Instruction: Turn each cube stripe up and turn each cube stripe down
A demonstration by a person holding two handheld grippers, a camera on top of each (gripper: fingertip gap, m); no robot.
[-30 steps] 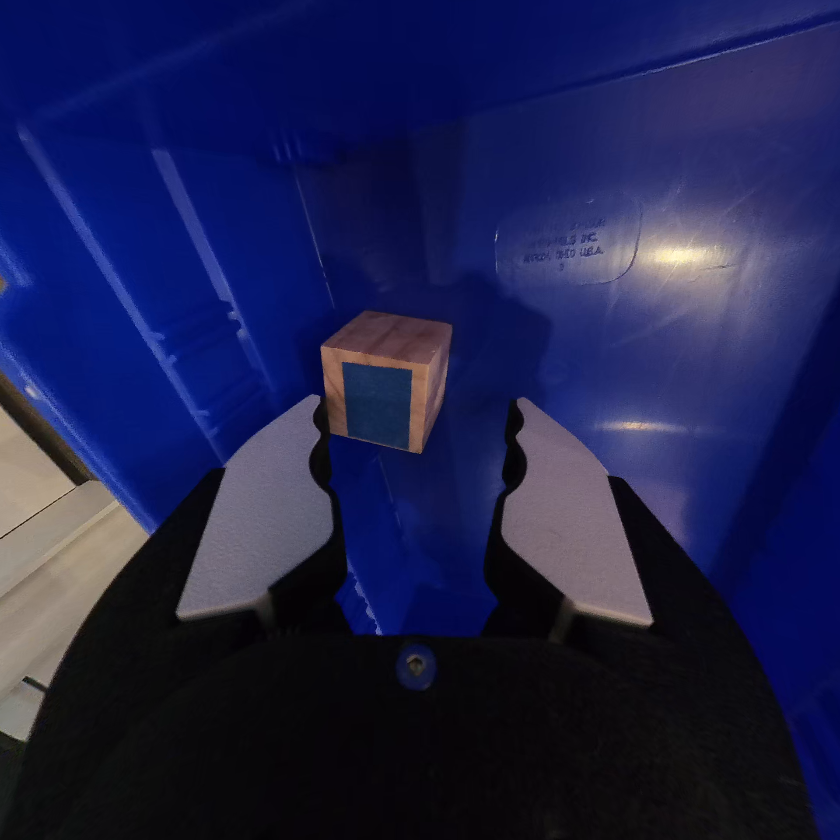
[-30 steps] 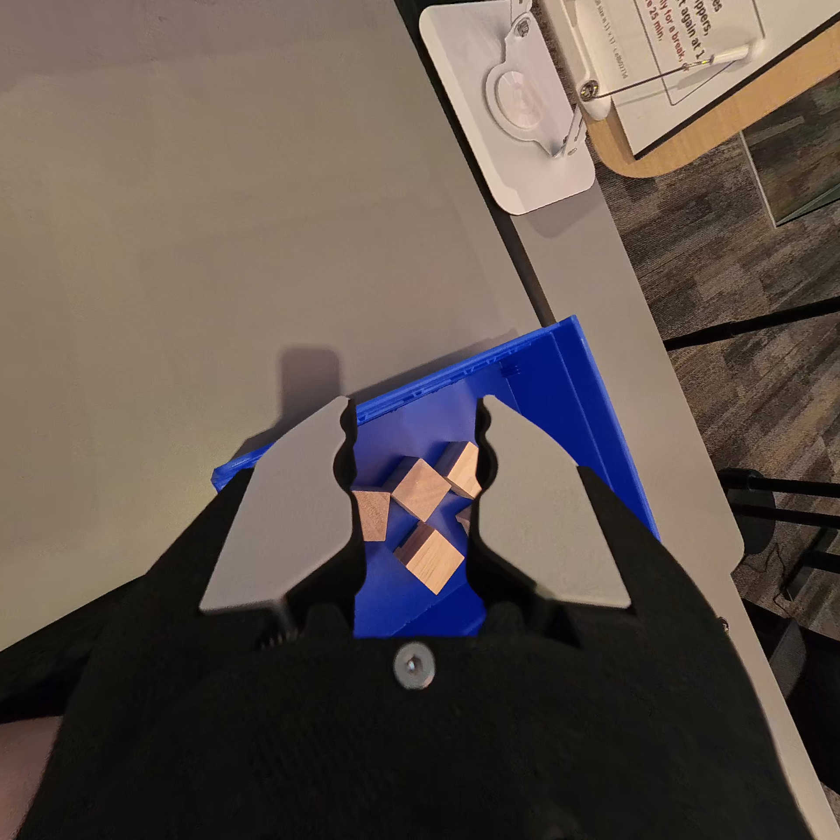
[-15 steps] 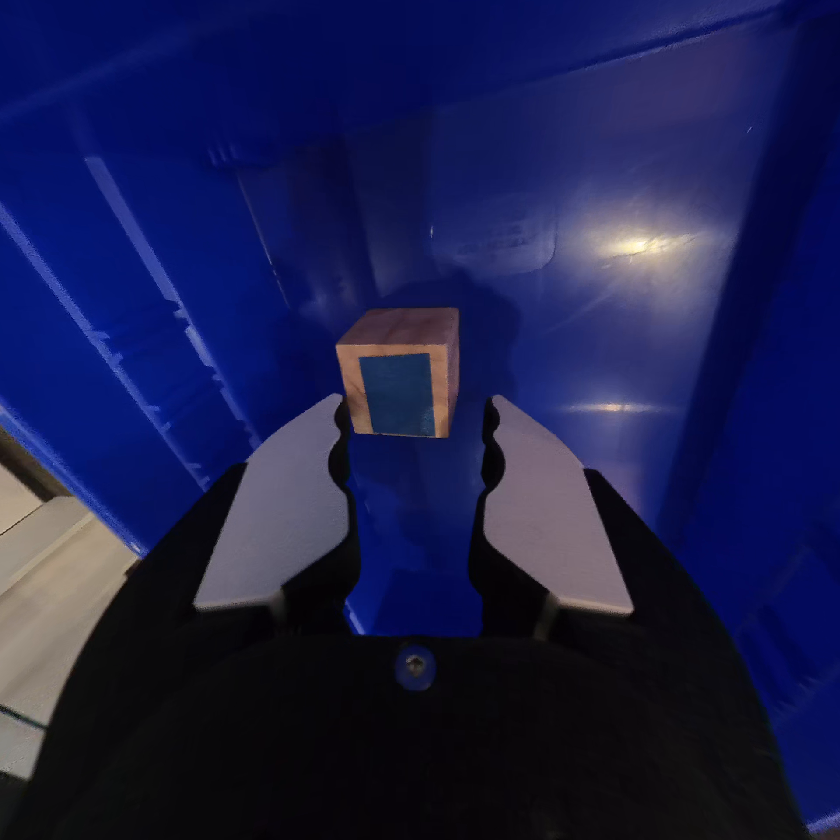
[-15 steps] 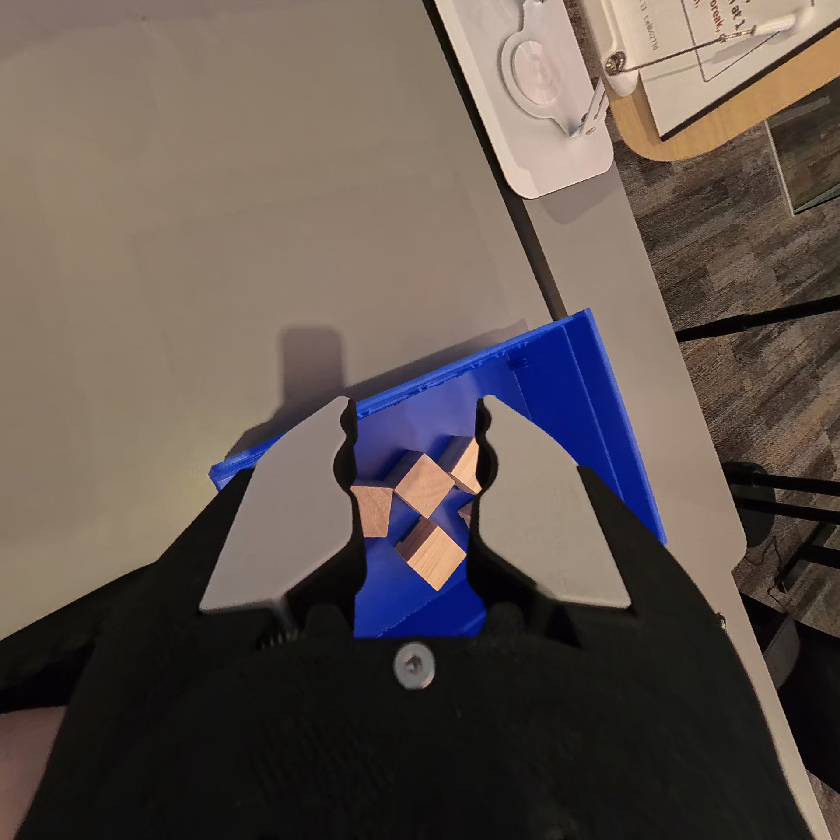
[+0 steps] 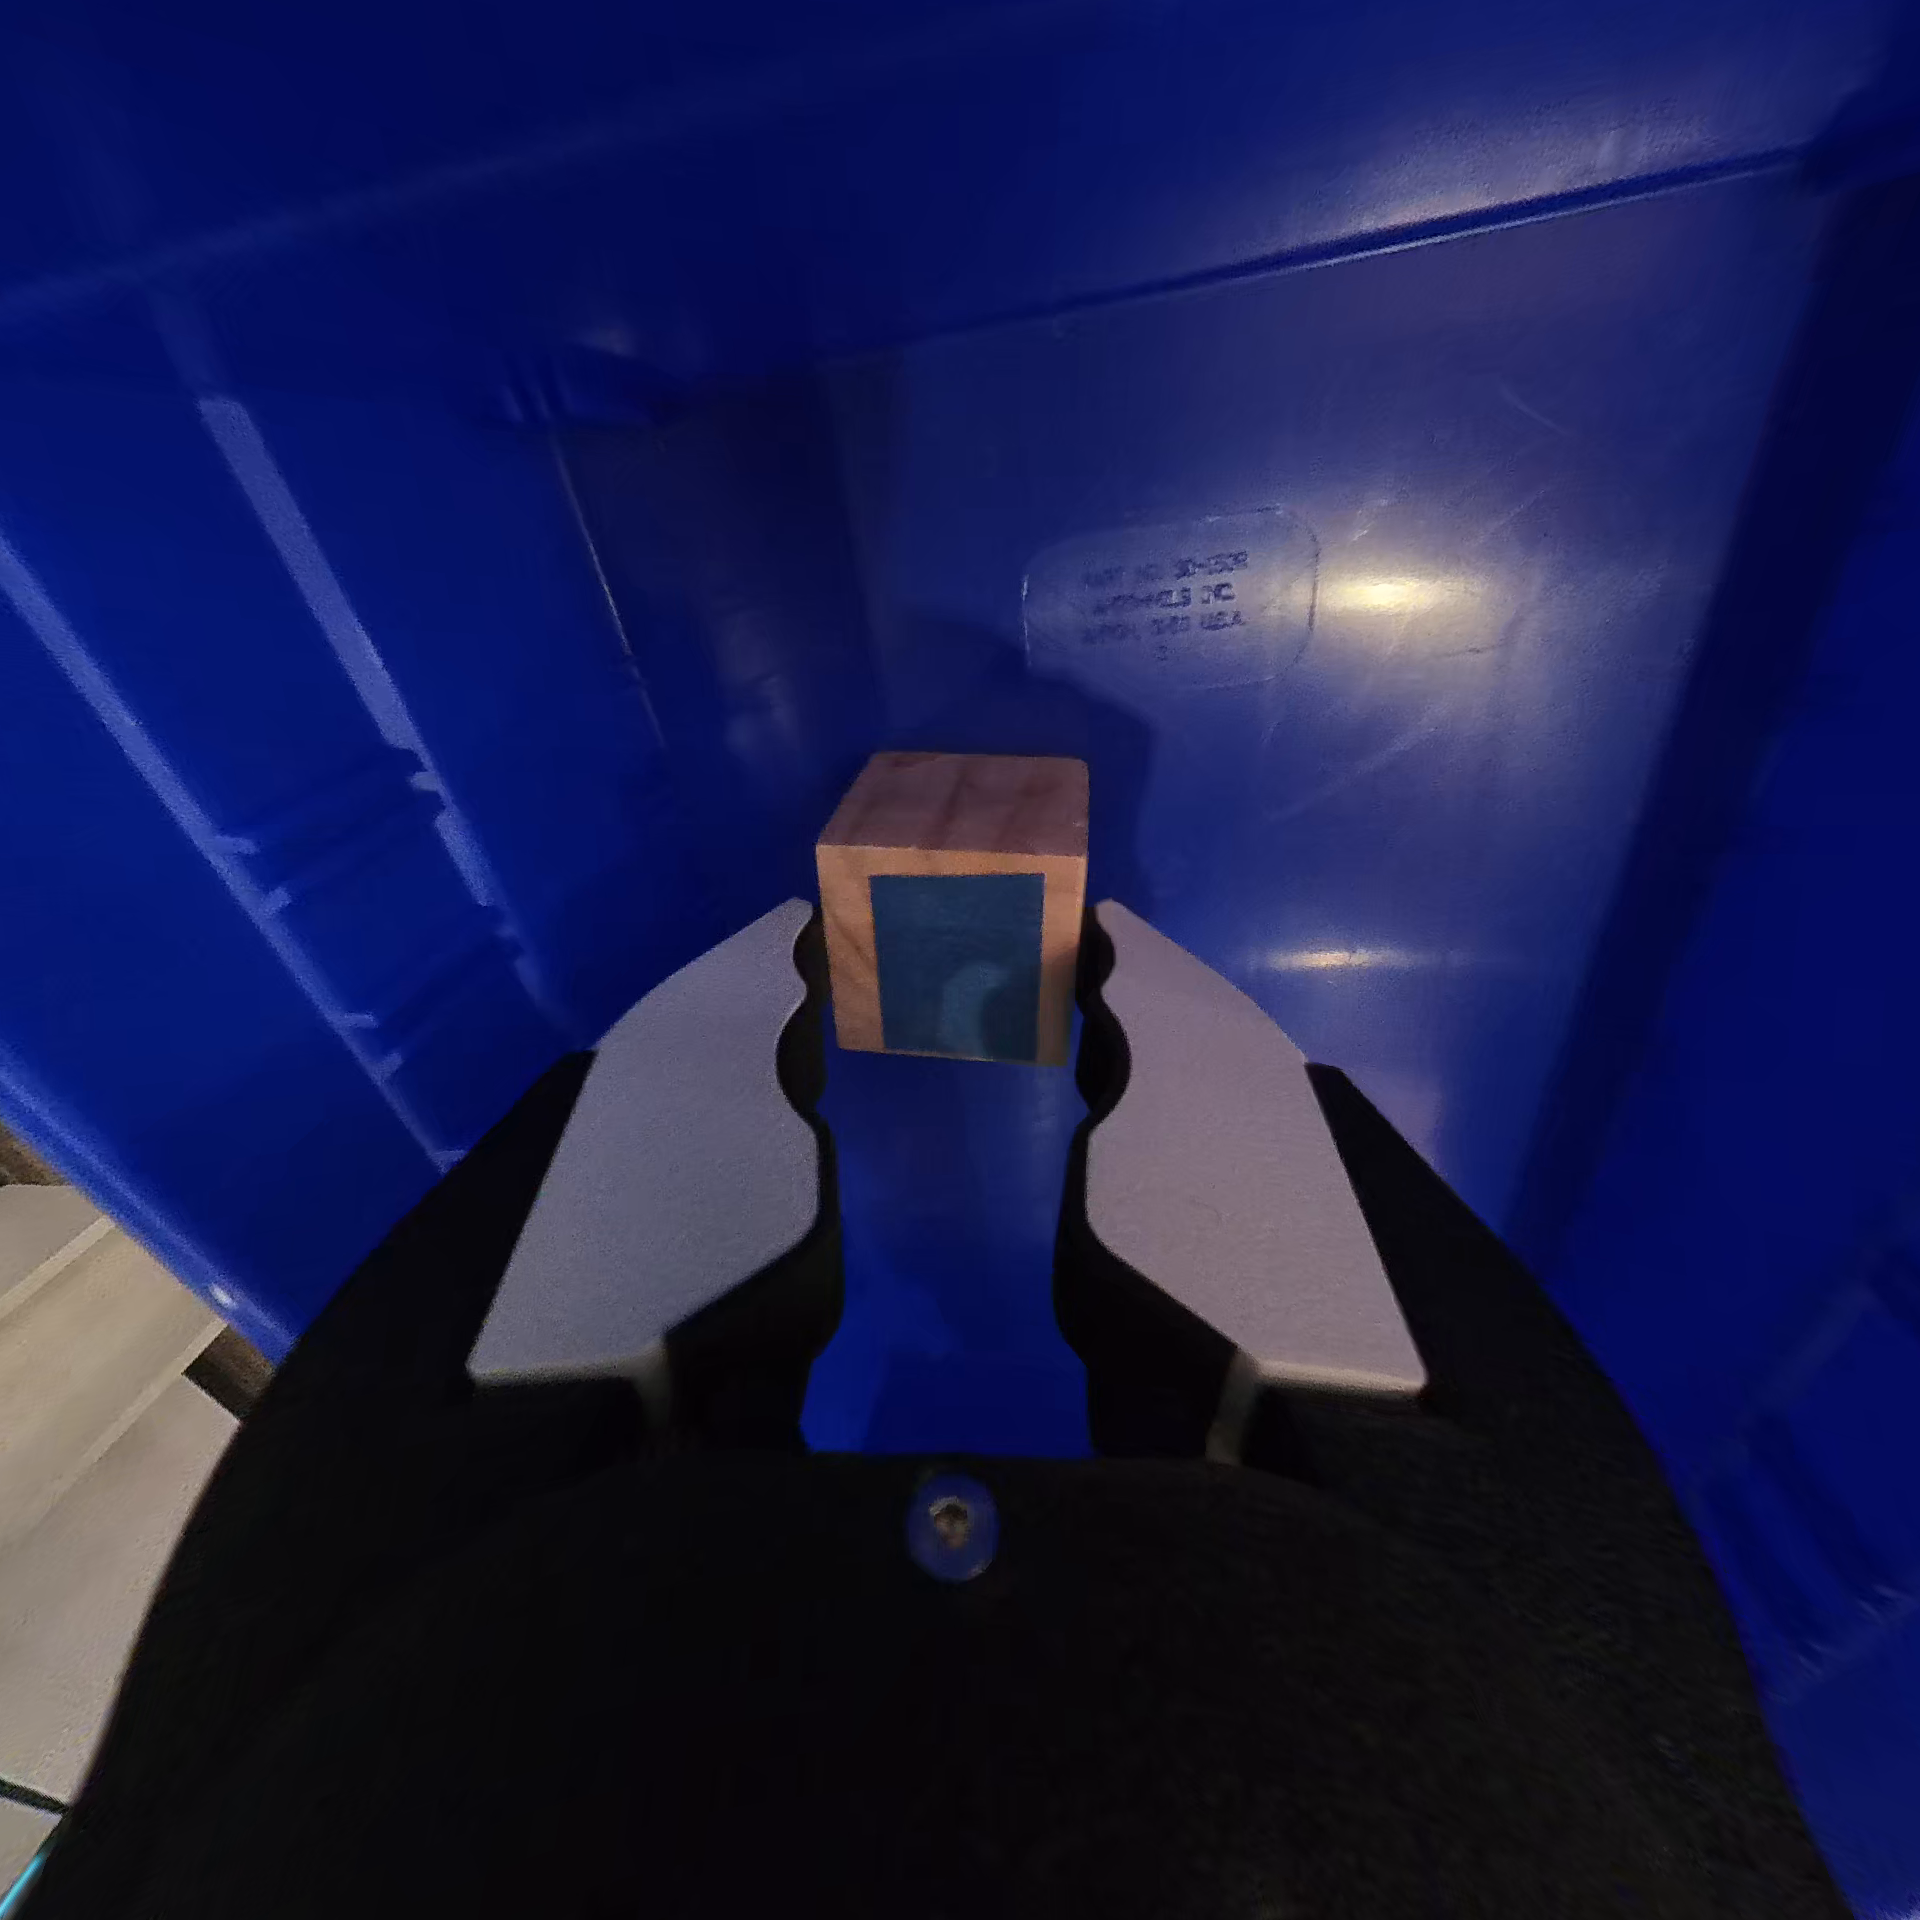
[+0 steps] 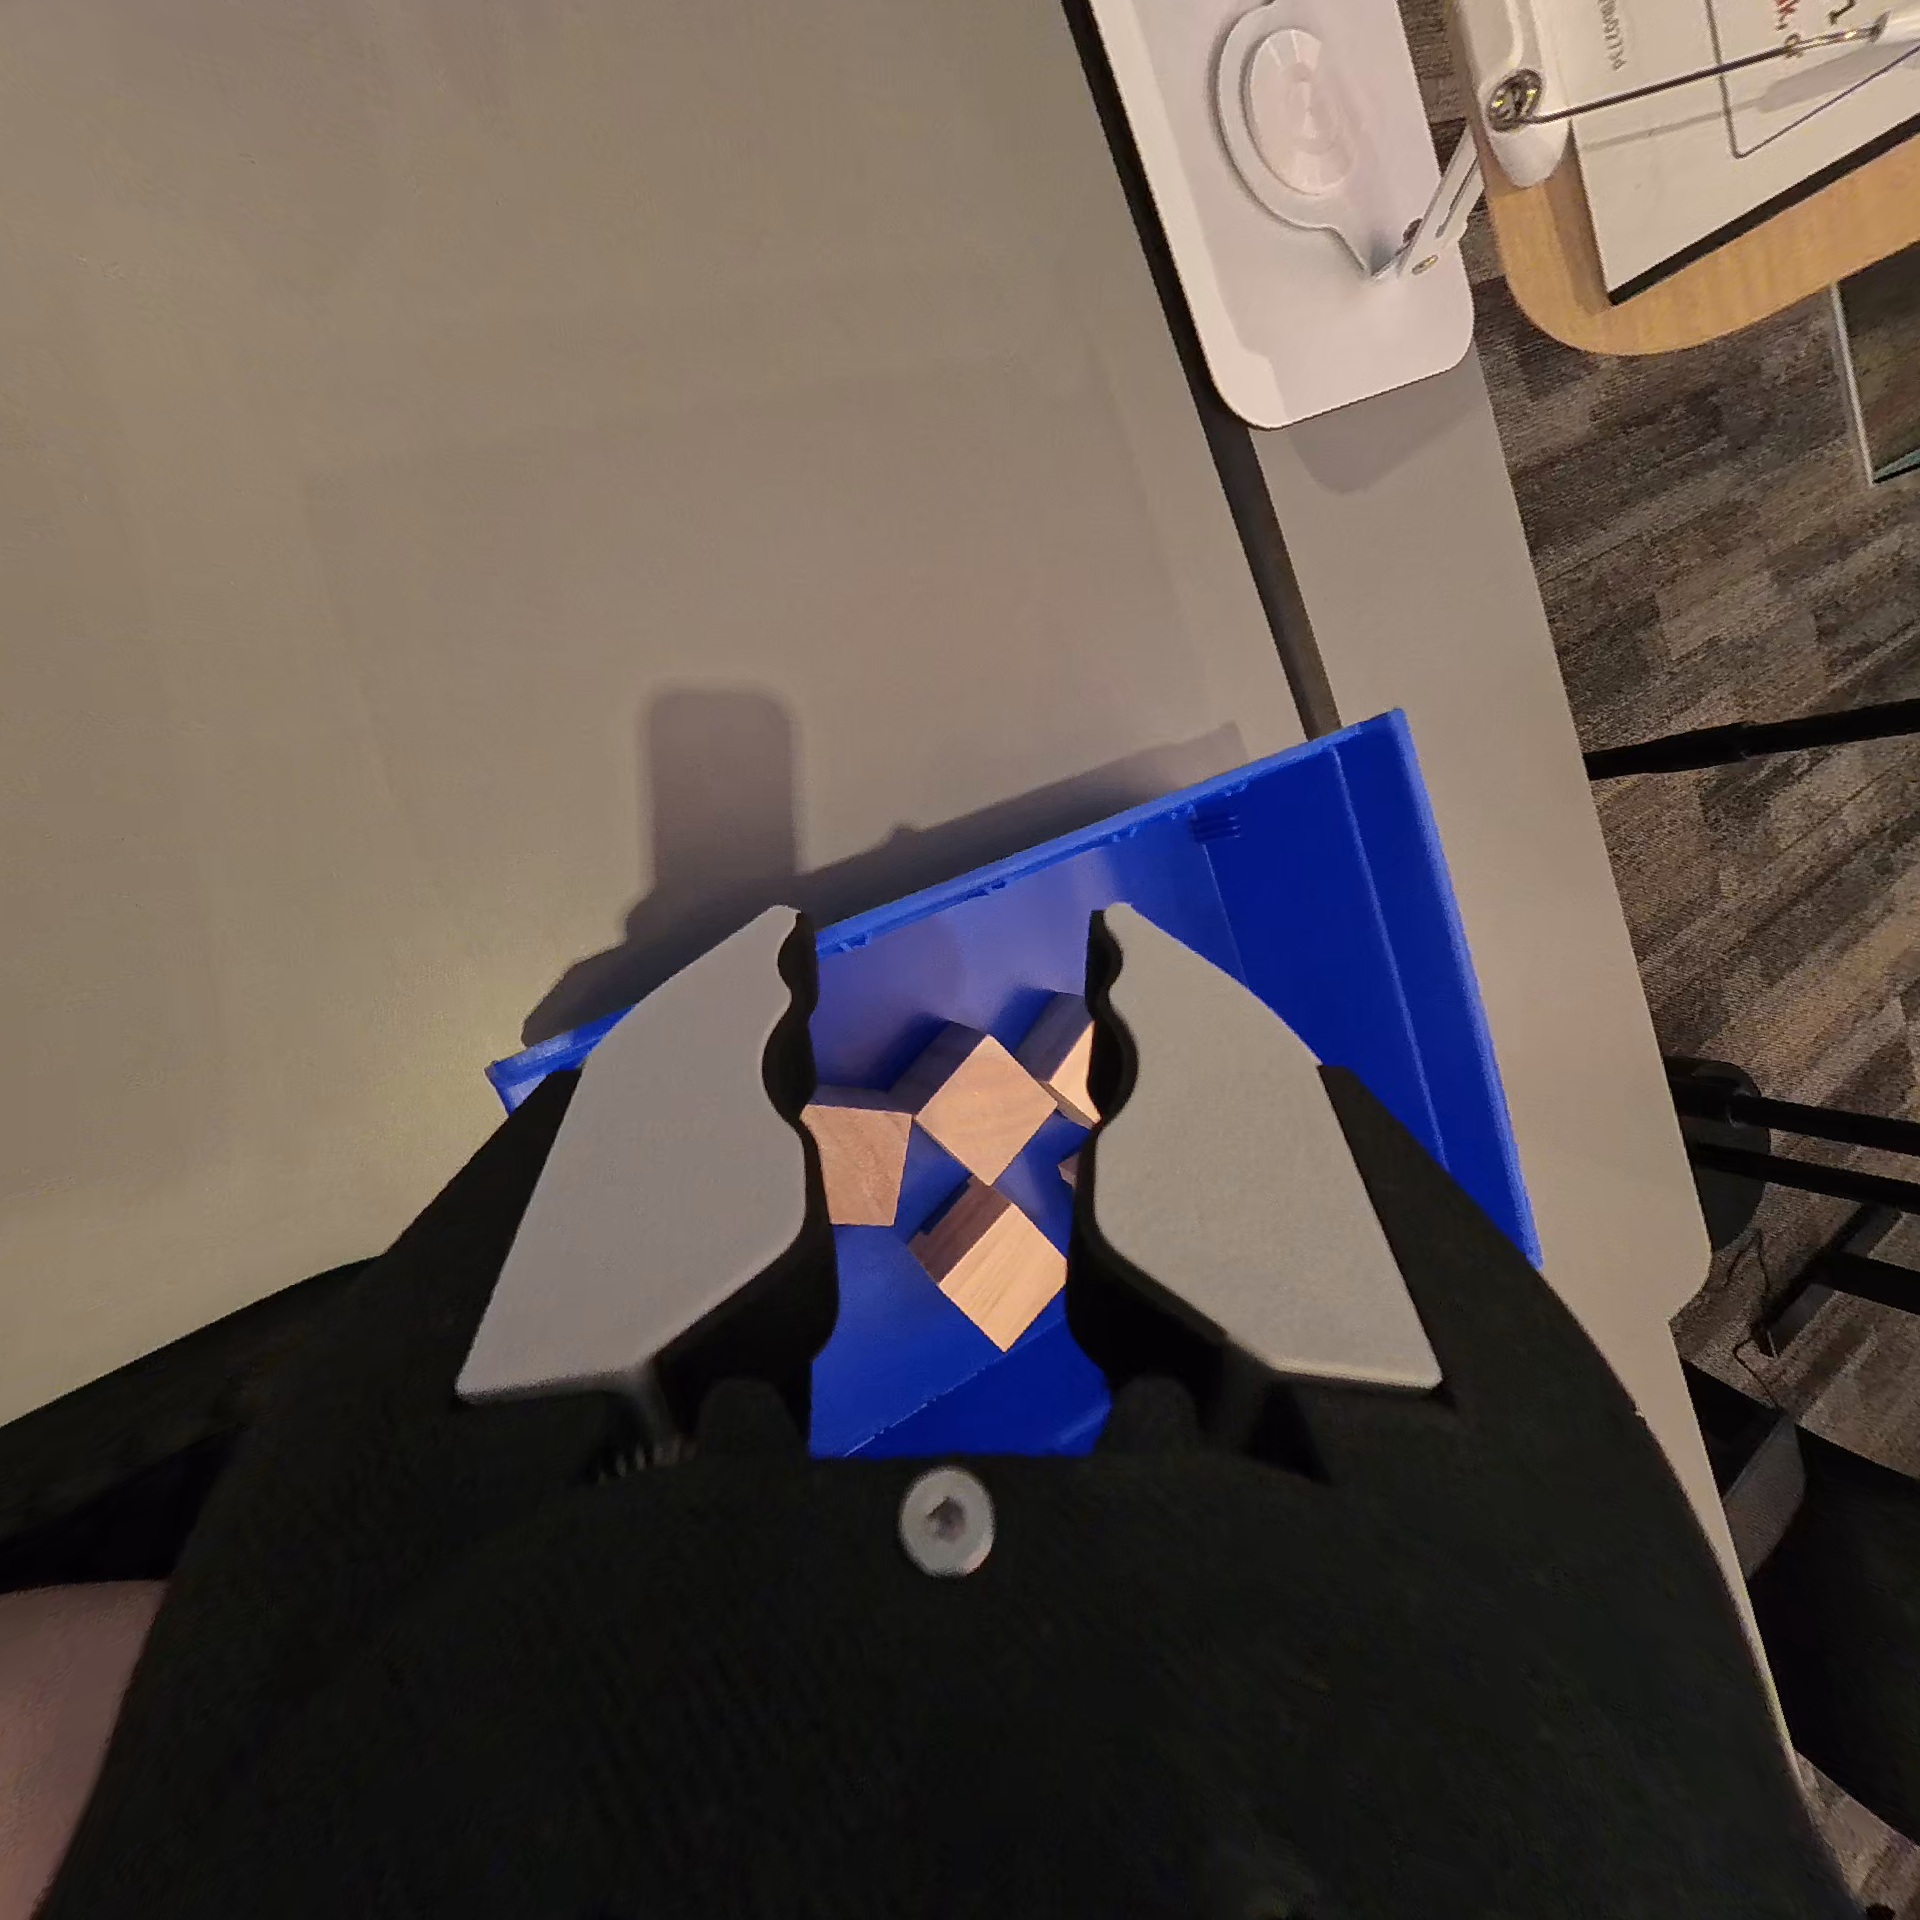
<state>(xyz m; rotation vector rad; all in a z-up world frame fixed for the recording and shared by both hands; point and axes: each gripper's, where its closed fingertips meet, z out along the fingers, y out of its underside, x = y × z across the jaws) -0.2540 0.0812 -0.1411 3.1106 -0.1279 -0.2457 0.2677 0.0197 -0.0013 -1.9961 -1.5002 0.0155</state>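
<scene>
A wooden cube (image 5: 956, 966) stands inside a blue bin (image 5: 1403, 935), its blue stripe facing my left wrist camera and a plain face up. My left gripper (image 5: 953, 914) has its fingertips against the cube's two sides and is shut on it. In the right wrist view, my right gripper (image 6: 945, 920) is open and empty above another blue bin (image 6: 1351, 935). Several plain-sided wooden cubes (image 6: 982, 1117) lie jumbled there; no stripes show on them. The fingers hide part of the pile.
The bin's ribbed left wall (image 5: 312, 831) is close to my left gripper. The second bin sits on a grey table (image 6: 520, 416) near its right edge (image 6: 1538, 935). A white stand base (image 6: 1320, 208) is at the far right, with carpet floor beyond.
My left gripper has moved forward onto the striped cube and its jaws have closed from wide apart to its sides. My right gripper has drifted slightly, its opening unchanged.
</scene>
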